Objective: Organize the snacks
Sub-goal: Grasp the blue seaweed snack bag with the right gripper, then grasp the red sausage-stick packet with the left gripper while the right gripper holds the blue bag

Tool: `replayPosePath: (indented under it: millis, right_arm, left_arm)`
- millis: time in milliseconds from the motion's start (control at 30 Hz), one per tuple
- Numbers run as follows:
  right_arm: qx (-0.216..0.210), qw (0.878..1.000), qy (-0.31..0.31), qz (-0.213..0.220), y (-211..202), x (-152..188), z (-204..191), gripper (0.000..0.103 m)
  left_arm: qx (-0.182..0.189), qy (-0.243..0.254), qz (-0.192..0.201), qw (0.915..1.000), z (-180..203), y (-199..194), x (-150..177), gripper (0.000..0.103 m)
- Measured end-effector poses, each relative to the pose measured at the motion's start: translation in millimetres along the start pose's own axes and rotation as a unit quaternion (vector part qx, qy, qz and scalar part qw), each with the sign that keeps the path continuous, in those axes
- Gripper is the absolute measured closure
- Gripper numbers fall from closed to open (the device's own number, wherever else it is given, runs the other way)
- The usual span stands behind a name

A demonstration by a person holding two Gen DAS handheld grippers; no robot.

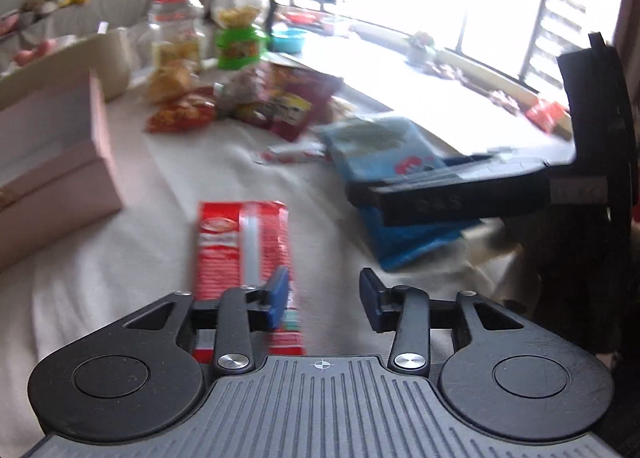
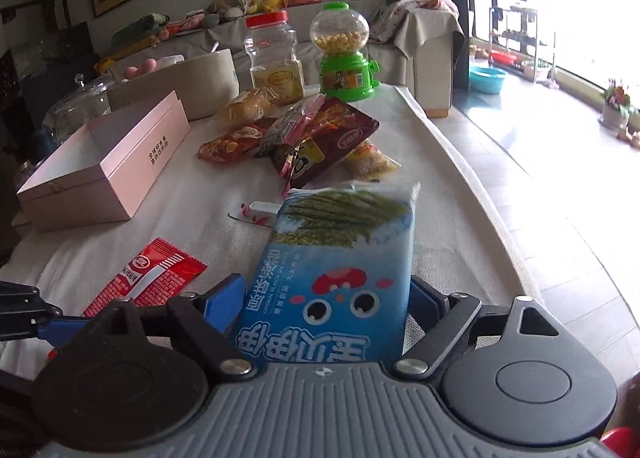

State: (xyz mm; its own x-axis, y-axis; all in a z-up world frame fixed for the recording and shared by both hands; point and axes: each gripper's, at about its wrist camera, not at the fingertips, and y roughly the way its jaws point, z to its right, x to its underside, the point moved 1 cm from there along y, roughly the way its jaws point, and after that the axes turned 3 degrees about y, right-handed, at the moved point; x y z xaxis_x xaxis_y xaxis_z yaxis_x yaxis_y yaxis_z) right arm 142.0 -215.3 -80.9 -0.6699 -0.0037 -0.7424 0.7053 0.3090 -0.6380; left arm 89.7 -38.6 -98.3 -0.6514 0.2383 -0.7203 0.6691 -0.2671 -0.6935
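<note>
My right gripper [image 2: 326,298] is shut on a blue snack bag [image 2: 336,270] with a cartoon face and holds it above the cloth. The bag [image 1: 384,162] and the right gripper [image 1: 452,198] also show in the left wrist view, at the right. My left gripper [image 1: 324,298] is open and empty, low over a flat red packet [image 1: 244,242] lying on the white cloth. The red packet [image 2: 148,278] also shows in the right wrist view at lower left. An open pink box [image 2: 108,162] stands to the left, and shows in the left wrist view [image 1: 60,162].
A pile of snack bags [image 2: 304,134] lies mid-table. Behind it stand a clear jar with a red lid [image 2: 276,58], a green candy dispenser [image 2: 344,54] and a beige tub [image 2: 188,82]. A small white-and-red wrapper [image 2: 256,214] lies near the blue bag. The table edge [image 2: 480,194] runs along the right.
</note>
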Motion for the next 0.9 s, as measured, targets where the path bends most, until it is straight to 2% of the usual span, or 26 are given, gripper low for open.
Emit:
replayPosePath:
  millis: [33, 67, 133, 233, 333, 400, 467, 600, 733, 800, 867, 900]
  right_arm:
    - [-0.001, 1.0, 0.001, 0.001, 0.4, -0.3, 0.1, 0.016]
    - [0.0, 1.0, -0.001, 0.0, 0.1, 1.8, -1.4, 0.016]
    - [0.004, 1.0, -0.007, -0.002, 0.8, 3.6, -4.2, 0.015]
    - [0.008, 1.0, -0.015, -0.005, 2.1, 4.7, -7.3, 0.013]
    - [0.011, 1.0, -0.019, -0.006, 2.4, 5.3, -8.5, 0.013]
    - [0.011, 1.0, -0.02, -0.007, 2.7, 5.3, -8.8, 0.012]
    - [0.011, 1.0, -0.019, -0.007, 2.9, 5.3, -9.1, 0.012]
    - [0.012, 1.0, -0.02, -0.007, 3.0, 5.2, -9.0, 0.012]
    - [0.014, 1.0, -0.025, -0.008, 4.3, 5.7, -10.4, 0.012]
    - [0.014, 1.0, -0.025, -0.008, 4.3, 5.9, -10.1, 0.012]
    - [0.014, 1.0, -0.025, -0.009, 4.7, 5.9, -11.0, 0.011]
    - [0.015, 1.0, -0.026, -0.009, 4.8, 5.9, -10.9, 0.011]
  left_arm:
    - [-0.019, -0.001, 0.004, 0.9998, -2.5, -1.9, 0.5, 0.066]
    - [-0.034, -0.004, 0.003, 0.9994, -6.2, -1.2, 0.4, 0.067]
    - [-0.043, -0.012, -0.004, 0.999, -11.4, 0.9, 1.4, 0.067]
    - [-0.042, -0.013, -0.003, 0.999, -10.9, 1.6, -0.4, 0.067]
    - [-0.016, -0.001, -0.005, 0.9999, -8.8, 2.1, 0.4, 0.057]
    - [-0.001, -0.005, -0.006, 1.0, -11.0, 0.9, 0.1, 0.057]
    - [-0.001, -0.017, -0.001, 0.9999, -16.3, 0.0, -1.6, 0.058]
    - [-0.05, -0.009, 0.028, 0.9983, -22.1, -16.0, -2.5, 0.058]
    - [-0.06, -0.011, -0.014, 0.998, -30.6, -4.4, 2.3, 0.058]
    - [-0.062, 0.004, -0.009, 0.998, -26.1, -1.7, 5.2, 0.051]
    - [-0.052, 0.012, -0.01, 0.9985, -21.4, 1.5, 5.2, 0.035]
    - [-0.04, 0.013, -0.008, 0.9991, -20.7, 3.3, 5.8, 0.024]
